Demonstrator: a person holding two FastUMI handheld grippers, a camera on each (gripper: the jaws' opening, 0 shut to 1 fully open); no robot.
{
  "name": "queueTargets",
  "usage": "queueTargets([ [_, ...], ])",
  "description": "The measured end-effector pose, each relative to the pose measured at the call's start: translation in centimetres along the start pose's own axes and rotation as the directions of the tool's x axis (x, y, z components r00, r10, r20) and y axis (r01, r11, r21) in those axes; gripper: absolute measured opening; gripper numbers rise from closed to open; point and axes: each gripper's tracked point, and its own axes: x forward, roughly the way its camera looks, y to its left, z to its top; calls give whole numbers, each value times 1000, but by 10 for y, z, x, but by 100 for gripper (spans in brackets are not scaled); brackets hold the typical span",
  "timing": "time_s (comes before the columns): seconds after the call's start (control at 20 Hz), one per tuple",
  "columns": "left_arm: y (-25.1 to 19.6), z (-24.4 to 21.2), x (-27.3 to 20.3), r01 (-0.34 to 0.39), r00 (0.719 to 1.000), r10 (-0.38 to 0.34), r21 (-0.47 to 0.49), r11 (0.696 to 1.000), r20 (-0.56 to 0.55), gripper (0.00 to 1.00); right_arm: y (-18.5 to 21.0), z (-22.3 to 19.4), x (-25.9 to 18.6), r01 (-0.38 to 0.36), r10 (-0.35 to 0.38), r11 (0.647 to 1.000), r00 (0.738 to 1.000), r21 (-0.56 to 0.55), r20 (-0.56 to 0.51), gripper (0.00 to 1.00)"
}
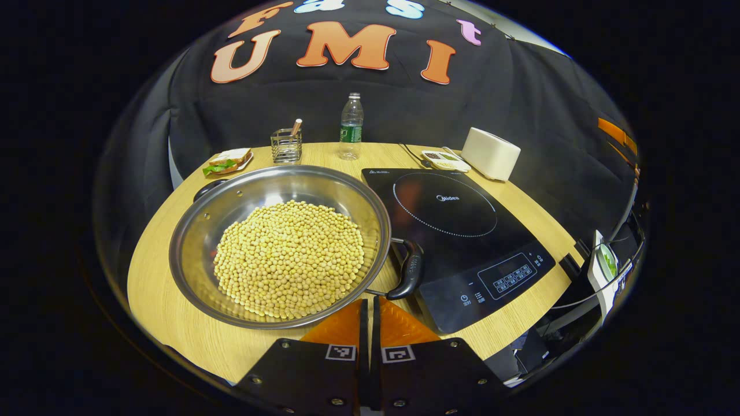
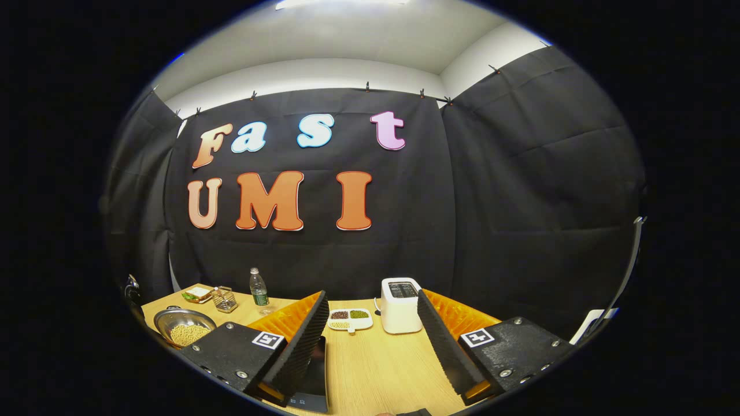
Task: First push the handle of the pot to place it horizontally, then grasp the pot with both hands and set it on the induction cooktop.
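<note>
A wide steel pot (image 1: 199,231) heaped with yellow beans (image 1: 289,257) sits on the wooden table (image 1: 167,300), left of the black induction cooktop (image 1: 462,231). Its black side handle (image 1: 410,268) lies over the cooktop's near-left edge, and a second dark handle (image 1: 208,188) shows at the pot's far rim. My left gripper (image 1: 368,303) is shut and empty, its tips just short of the pot's near rim and left of the side handle. My right gripper (image 2: 373,323) is held high and open with nothing in it, pointing at the back wall. Far to its left sits the pot (image 2: 184,326).
At the back of the table stand a water bottle (image 1: 351,127), a wire holder (image 1: 286,145), a sandwich on a plate (image 1: 228,162), a divided dish (image 1: 444,160) and a white toaster (image 1: 491,153). The table's edge runs close on the right, with gear (image 1: 604,266) beyond it.
</note>
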Motion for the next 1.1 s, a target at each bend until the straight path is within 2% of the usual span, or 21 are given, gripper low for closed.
queueTargets([
  [0.2,-7,7,13,9,1000,-9,-4,1000,1,2,-6,0,0,8,-8,1000,1000,-6,-1,95],
  [0.25,-8,7,13,9,1000,-9,-6,1000,4,2,-7,-1,1,9,-9,1000,1000,-7,-5,99],
  [0.35,-11,11,18,12,1000,-11,-6,1000,6,2,-8,-3,1,11,-11,1000,1000,-12,-10,95],
  [1.1,-19,38,56,20,1000,-20,-40,999,9,1,-11,-13,10,15,-16,1000,999,-17,-28,95],
])
